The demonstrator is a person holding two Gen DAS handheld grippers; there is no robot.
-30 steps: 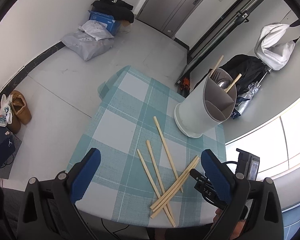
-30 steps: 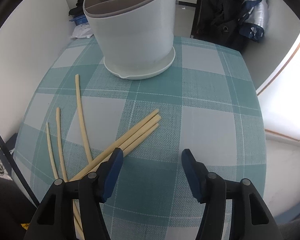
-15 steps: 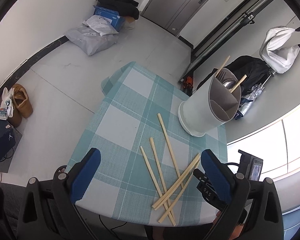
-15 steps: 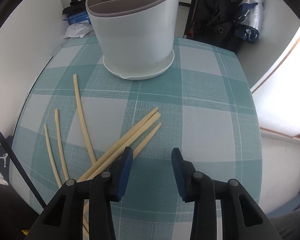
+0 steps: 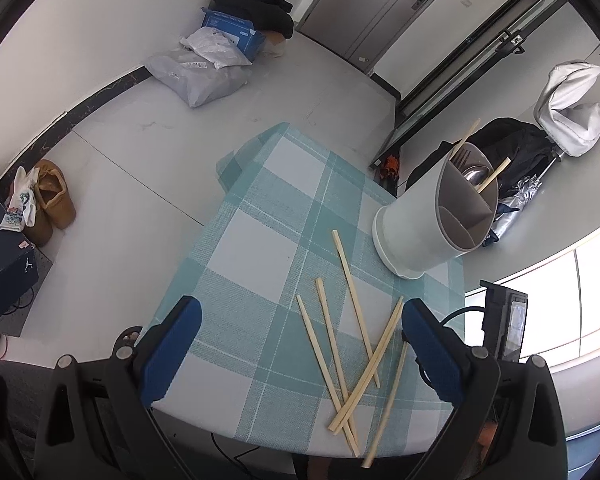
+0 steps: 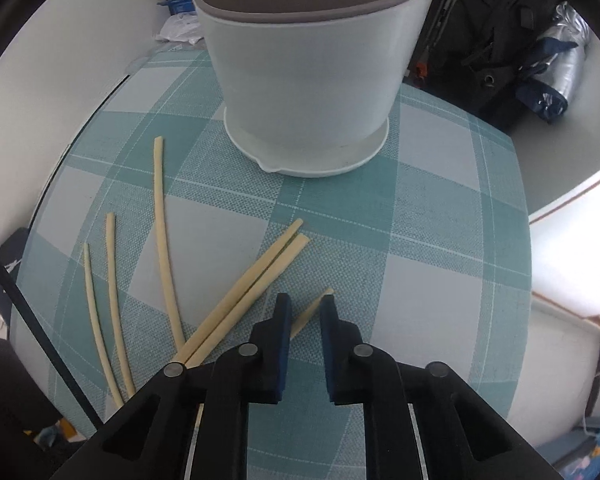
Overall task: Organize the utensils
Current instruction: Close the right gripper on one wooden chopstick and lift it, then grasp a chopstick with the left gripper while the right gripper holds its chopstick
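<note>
Around the checked tablecloth (image 5: 260, 248): shoes (image 5: 52, 200) on the floor at 9 o'clock, parcels (image 5: 204, 68) at 11, black bags (image 6: 500, 40) at 1 in the right wrist view. Right gripper (image 6: 305, 306) closed to a narrow gap on one chopstick (image 6: 314, 312), its tip poking out at 12 between the blue pads, five loose chopsticks (image 6: 236, 296) fanned from 9 to 11 of it; left gripper (image 5: 298, 320) spread wide, holding nothing, above that scatter. Beyond at 12, white utensil holder (image 6: 308, 80) upright on its saucer, with spoon (image 5: 476, 174) and two chopsticks (image 5: 494, 176) in the far compartment.
</note>
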